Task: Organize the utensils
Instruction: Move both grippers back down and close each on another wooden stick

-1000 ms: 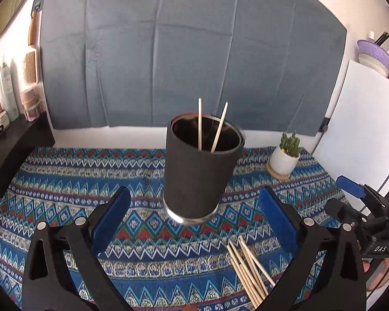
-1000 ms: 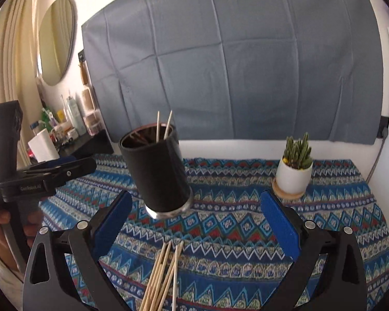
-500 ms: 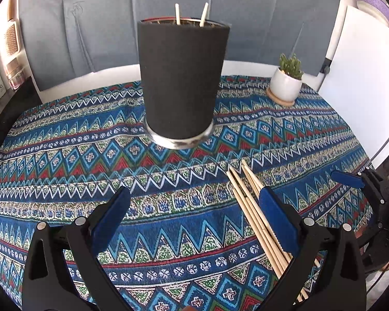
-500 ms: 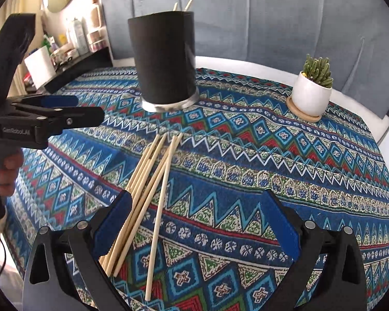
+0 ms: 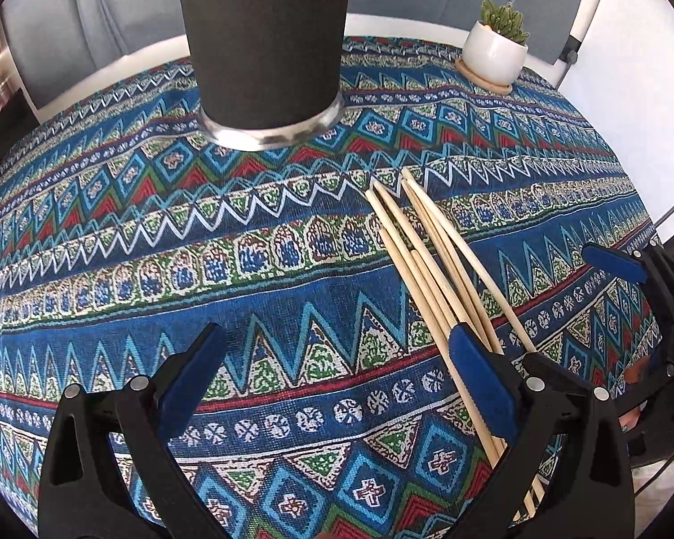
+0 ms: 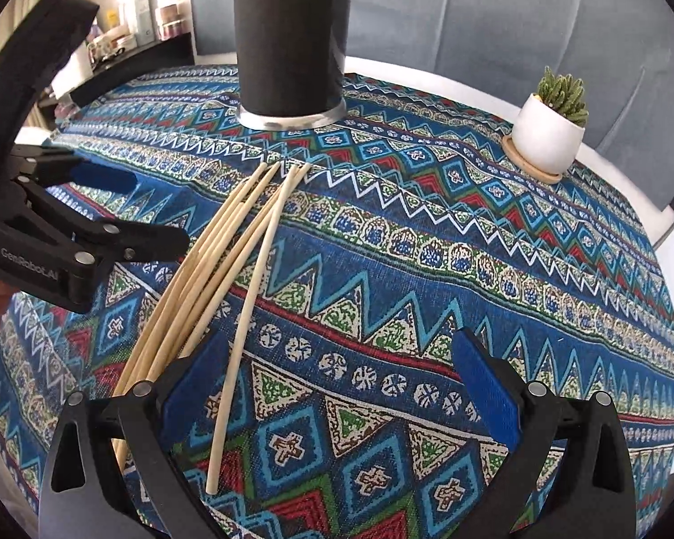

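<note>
While we hold both tools low over the counter, each claw stands wide with nothing between its blue pads. Our left claw hovers over the patterned cloth, and its right pad lies over the near part of the wooden chopsticks. From this view the bundle runs from 5 o'clock up toward 12 o'clock, and its far tips fan out a little. The black holder stands upright on the cloth at 12 o'clock, beyond the tips and apart from them.

In the right wrist view, our right claw is also wide. The chopsticks lie at 10 o'clock from it, and one stick rests apart from the others, passing just beside the left pad. The holder is at 12 o'clock, and a small potted plant on a wooden coaster stands at 2 o'clock. The left claw shows at 9 o'clock, near the bundle.
</note>
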`<state>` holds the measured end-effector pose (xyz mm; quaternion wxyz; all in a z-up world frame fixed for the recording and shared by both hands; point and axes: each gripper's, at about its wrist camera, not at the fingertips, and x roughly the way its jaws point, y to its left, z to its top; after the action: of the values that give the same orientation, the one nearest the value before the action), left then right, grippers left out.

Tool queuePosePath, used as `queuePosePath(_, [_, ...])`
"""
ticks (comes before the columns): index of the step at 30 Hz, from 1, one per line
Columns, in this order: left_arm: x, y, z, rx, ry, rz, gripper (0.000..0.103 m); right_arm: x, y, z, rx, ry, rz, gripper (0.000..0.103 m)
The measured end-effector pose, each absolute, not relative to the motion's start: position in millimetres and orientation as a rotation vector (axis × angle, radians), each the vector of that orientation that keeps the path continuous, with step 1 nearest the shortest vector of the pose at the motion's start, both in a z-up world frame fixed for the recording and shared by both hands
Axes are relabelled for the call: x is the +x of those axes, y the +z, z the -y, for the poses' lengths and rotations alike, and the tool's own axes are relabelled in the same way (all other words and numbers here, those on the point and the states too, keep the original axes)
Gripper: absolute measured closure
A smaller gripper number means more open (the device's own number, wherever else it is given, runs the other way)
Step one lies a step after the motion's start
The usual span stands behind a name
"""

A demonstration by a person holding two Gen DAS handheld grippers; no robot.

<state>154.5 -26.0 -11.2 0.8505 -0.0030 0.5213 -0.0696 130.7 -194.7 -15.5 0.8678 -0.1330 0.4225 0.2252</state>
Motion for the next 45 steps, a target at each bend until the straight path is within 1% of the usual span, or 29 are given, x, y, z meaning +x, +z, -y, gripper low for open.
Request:
queuePosePath(7, [166.8,-17.2,38.9,0.037,-0.117,-1.087,0.005,133.5,-15.3,201.0,-0.245,0.472,-0.913,0.008])
queuePosePath(13, [167.8,-16.5,32.2,0.038,-0.125,-1.088,0.005,137.7,-16.1,201.5,-0.239,0.479,-0.934,0.008])
queuePosePath(16, [167.6,-16.4,32.2,0.045,-0.079,-1.148,0.005,145.9,-15.5,194.6,-0.248,0.485,-0.964,0.008])
queuePosePath(24, [170.7,-17.1,35.7,0.054,-0.055,-1.209,0.004,166.3,-15.1,183.5,-0.29,0.531,-1.031,0.007])
queuePosePath(30, [152.2,-18.9,28.8,0.11,-0.15,-1.14,0.004,162.3,-16.5,184.9,-0.277,0.534,-0.999,0.007])
queuePosePath(38, [131.3,-19.9,18.4,0.103,-0.15,-1.085,0.005,167.1,-15.2,177.2,-0.269,0.49,-1.039,0.008])
queuePosePath(42, [128.1,-18.6,16.4,0.13,-0.193,-1.058,0.008,168.6,-15.1,176.1,-0.285,0.519,-1.021,0.009])
queuePosePath(44, [133.7,-16.6,13.8,0.122,-0.182,-1.031,0.02,170.2,-15.6,178.3,-0.282,0.518,-1.019,0.011])
queuePosePath(45, [137.3,-14.9,10.4,0.111,-0.168,-1.025,0.031,170.7,-14.7,179.5,-0.279,0.513,-1.014,0.019])
